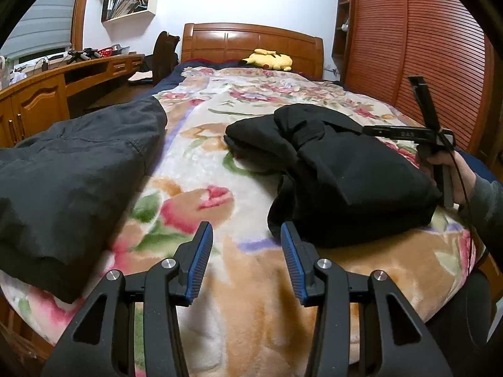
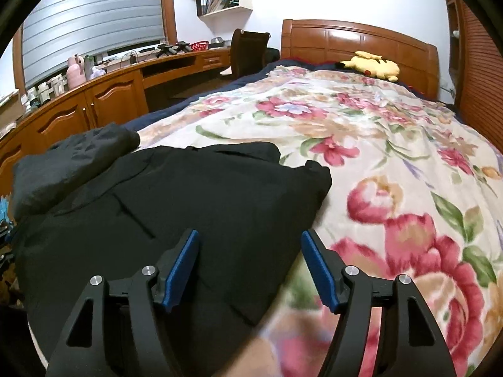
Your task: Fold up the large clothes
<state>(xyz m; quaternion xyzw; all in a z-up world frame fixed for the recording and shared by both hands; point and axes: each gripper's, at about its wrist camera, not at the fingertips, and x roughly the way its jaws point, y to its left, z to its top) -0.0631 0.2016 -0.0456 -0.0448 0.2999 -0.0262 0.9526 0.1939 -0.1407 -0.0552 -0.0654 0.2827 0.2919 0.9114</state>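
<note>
My left claw (image 1: 246, 260) stands half-wide and empty over the bed's flowered blanket (image 1: 201, 169); my right claw (image 2: 250, 265) gapes wider, holding nothing, above the black garment (image 2: 176, 198), which lies folded into a bundle, so I judge both let go to leave it settled. A grey garment (image 1: 69, 169) waits alongside. I can read no writing clearly.

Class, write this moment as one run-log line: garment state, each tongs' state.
black garment: folded on floral blanket | left tongs: open, empty | right tongs: open, empty
</note>
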